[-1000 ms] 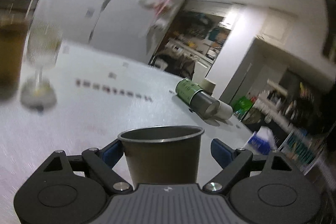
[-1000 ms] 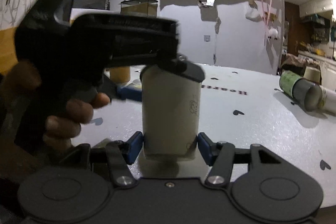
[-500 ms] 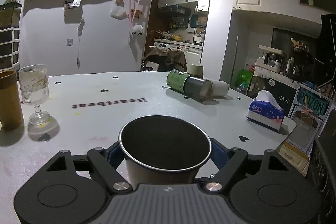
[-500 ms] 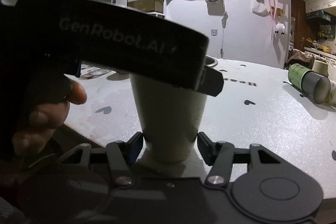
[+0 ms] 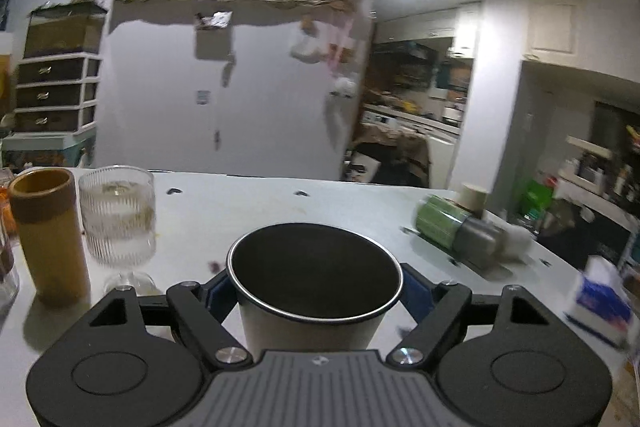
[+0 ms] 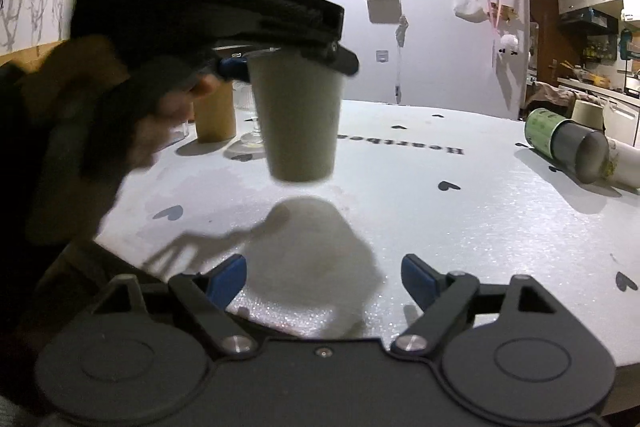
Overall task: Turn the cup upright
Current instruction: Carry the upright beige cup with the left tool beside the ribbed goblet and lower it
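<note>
Cup (image 6: 298, 119) upright, clamped in left gripper (image 5: 316, 293), hanging above table (image 6: 460, 223). Right gripper (image 6: 324, 277) wide, empty. Lower straight, base flat, then release.

On the white speckled tabletop (image 6: 460, 227), black lettering is printed upside down; "Heartbea" can be read, its end hidden behind the grey tapered cup (image 6: 298, 119). Nothing else is legible.

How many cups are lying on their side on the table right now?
1: the green-labelled cup lies far right on the table. The held cup is upright in the left gripper, off the surface. Others may be hidden.
</note>
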Tool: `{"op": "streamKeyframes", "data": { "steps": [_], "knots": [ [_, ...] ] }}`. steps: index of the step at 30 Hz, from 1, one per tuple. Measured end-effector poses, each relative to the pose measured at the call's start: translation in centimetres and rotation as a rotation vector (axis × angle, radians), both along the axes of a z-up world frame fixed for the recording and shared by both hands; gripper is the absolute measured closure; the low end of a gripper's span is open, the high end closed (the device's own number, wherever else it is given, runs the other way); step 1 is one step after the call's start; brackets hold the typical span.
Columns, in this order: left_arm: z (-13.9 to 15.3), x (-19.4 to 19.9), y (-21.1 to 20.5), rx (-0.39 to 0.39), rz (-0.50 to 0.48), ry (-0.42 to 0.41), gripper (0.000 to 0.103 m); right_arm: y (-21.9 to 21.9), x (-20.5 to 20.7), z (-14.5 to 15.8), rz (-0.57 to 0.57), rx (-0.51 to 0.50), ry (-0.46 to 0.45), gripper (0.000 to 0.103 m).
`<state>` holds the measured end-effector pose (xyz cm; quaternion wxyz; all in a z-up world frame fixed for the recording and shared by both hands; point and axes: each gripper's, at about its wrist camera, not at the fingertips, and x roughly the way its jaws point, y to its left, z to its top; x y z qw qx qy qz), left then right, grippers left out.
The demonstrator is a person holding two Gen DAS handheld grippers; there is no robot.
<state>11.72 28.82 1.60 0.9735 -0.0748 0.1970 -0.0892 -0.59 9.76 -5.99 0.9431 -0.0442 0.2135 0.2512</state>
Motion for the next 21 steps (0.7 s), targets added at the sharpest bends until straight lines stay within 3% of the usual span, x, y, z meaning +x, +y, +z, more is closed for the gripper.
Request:
{"op": "streamKeyframes", "data": {
  "steps": [4,10,16,21],
  "knots": [
    [-0.1,4.6,1.8,-0.049,0.062,0.044,0.021,-0.1,-0.1,0.1,-0.020,-0.005,-0.007,0.018],
    [-0.9,8.7,3.6,-0.040,0.152,0.039,0.021,-0.5,-0.2,0.2,-0.052,0.000,-0.013,0.018],
    [-1.3,10.3,4.0,-0.001,0.216,-0.001,0.021,-0.8,-0.1,0.3,-0.062,-0.002,-0.026,0.018],
    [-1.6,10.8,3.2,0.049,0.215,-0.013,0.021,-0.9,-0.1,0.4,-0.066,0.001,-0.034,0.018]
  ]
}}
